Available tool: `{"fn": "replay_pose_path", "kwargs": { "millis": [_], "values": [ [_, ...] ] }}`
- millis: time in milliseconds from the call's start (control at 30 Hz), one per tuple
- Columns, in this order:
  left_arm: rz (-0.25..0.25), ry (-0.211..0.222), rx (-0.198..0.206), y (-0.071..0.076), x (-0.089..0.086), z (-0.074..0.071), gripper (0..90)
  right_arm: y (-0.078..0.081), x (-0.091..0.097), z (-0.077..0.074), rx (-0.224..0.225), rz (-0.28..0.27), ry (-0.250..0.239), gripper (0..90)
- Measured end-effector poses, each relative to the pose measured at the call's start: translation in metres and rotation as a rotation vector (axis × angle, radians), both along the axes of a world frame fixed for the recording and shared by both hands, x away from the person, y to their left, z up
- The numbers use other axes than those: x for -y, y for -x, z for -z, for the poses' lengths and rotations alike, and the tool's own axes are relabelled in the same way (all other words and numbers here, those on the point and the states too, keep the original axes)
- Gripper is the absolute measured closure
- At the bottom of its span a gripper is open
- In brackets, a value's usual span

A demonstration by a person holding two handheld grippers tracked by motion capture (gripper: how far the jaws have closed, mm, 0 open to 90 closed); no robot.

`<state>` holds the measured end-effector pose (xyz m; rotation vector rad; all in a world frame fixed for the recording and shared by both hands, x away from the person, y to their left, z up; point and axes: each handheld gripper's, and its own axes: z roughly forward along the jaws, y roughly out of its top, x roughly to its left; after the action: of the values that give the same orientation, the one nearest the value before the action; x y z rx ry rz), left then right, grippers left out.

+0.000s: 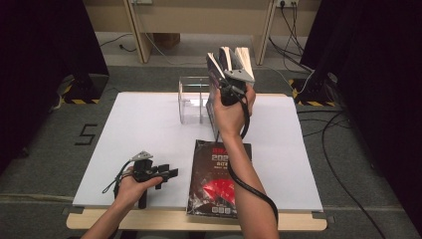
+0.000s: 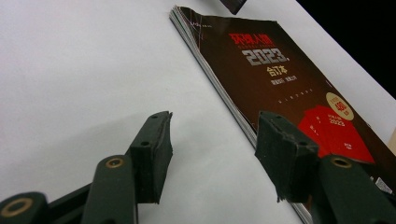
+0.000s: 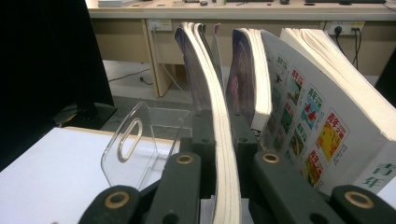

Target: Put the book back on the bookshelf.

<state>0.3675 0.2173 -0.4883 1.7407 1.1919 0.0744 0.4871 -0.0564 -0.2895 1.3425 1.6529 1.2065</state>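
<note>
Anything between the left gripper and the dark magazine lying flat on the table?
Nothing: bare white table lies between the open left gripper and the magazine, seen in the left gripper view and the high view.

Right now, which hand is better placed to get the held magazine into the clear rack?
Right. The right gripper is already shut on the magazine, raised just above the clear rack. The left gripper hangs open over the table beside the dark book, far from the rack.
</note>
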Motion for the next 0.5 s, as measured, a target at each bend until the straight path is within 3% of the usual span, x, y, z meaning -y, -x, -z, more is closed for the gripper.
{"fn": "replay_pose_path", "kwargs": {
  "millis": [500],
  "values": [
    [-0.002,-0.003,-0.005,-0.0002,-0.0011,0.0004,44.8,-0.0088,-0.0031,0.0015,0.004,0.011,0.002,84.5]
  ]
}}
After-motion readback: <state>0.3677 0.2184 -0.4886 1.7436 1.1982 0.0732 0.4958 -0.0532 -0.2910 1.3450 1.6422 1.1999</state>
